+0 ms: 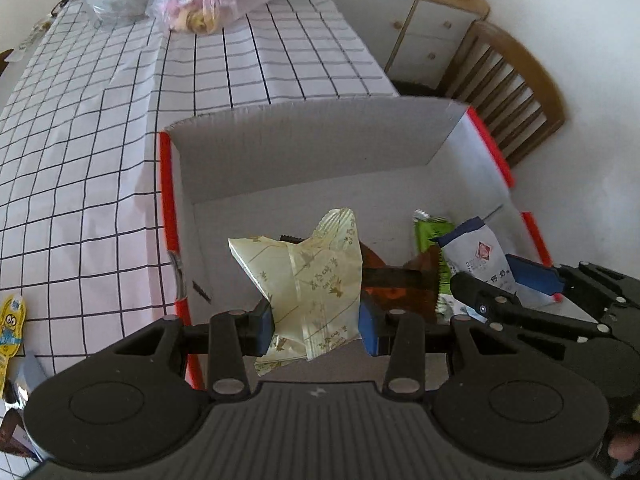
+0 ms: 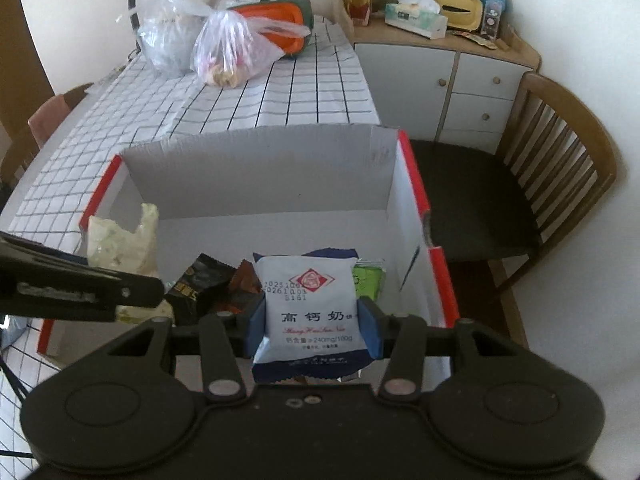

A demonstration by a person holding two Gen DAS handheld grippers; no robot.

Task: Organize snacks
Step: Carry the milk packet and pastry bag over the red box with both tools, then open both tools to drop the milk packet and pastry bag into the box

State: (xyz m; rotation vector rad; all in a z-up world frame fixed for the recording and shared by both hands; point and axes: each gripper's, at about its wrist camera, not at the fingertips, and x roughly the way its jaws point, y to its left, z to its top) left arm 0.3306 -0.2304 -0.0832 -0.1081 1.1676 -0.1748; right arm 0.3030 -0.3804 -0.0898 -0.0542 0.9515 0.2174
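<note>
A: Left gripper [image 1: 316, 326] jaws clamped the cream packet [image 1: 310, 280] above the box [image 1: 304, 144]; right gripper [image 2: 314, 326] jaws clamped the white packet [image 2: 312, 312] there too.

B: Advice was to lower both inside the box walls, then release.

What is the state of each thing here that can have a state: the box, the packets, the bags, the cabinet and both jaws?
Cardboard box: open on top, partly filled.
Pale yellow packet: sealed, crumpled, held over the box.
White and blue packet: sealed, held over the box.
Green packet: sealed, lying in the box.
Left gripper: jaws shut on the pale yellow packet.
Right gripper: jaws shut on the white and blue packet.
Plastic bags: tied, on the table.
Cabinet: doors closed.
</note>
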